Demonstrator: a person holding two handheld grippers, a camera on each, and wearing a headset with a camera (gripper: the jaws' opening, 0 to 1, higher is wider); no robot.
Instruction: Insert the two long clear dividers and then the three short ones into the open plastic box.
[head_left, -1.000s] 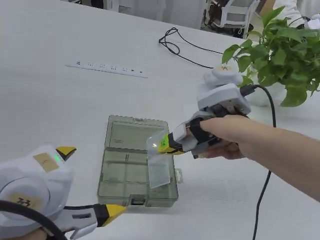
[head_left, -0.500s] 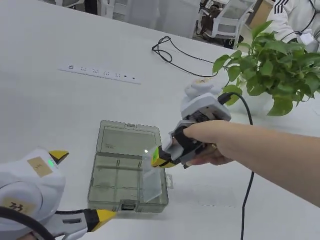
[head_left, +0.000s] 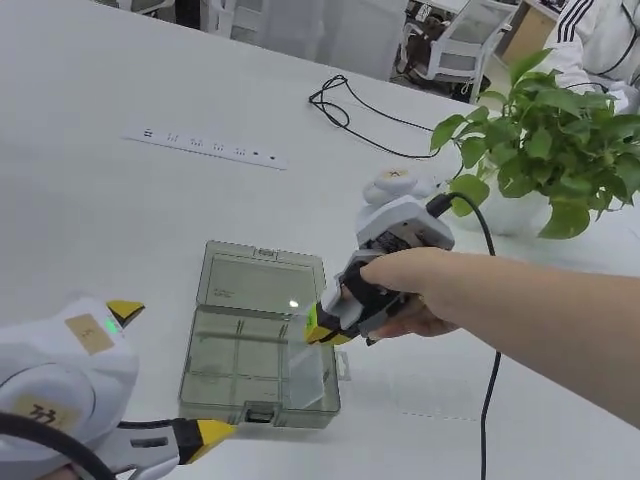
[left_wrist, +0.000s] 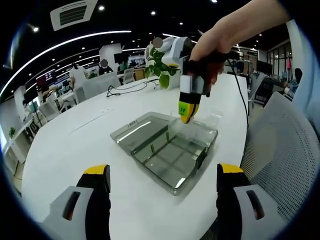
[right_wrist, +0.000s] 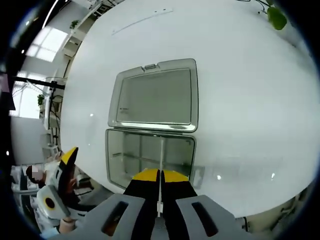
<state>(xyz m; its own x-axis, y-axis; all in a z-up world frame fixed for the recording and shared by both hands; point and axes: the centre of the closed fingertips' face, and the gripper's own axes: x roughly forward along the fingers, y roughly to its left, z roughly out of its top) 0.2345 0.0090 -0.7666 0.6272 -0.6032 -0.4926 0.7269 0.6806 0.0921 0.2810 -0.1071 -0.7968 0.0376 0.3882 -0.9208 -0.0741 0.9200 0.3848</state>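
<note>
Clear divider (head_left: 308, 368), pinched in our right tongs (head_left: 320, 328), now dips lower into the right end of the open box (head_left: 240, 345) on the desk (head_left: 100, 200), so seating looks underway; our left tongs (left_wrist: 162, 172) hang wide, empty.

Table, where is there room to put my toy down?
The table is bare between the power strip and the box, and left of the box. It's crowded at the box's right side, where the right claw holds a divider.
</note>
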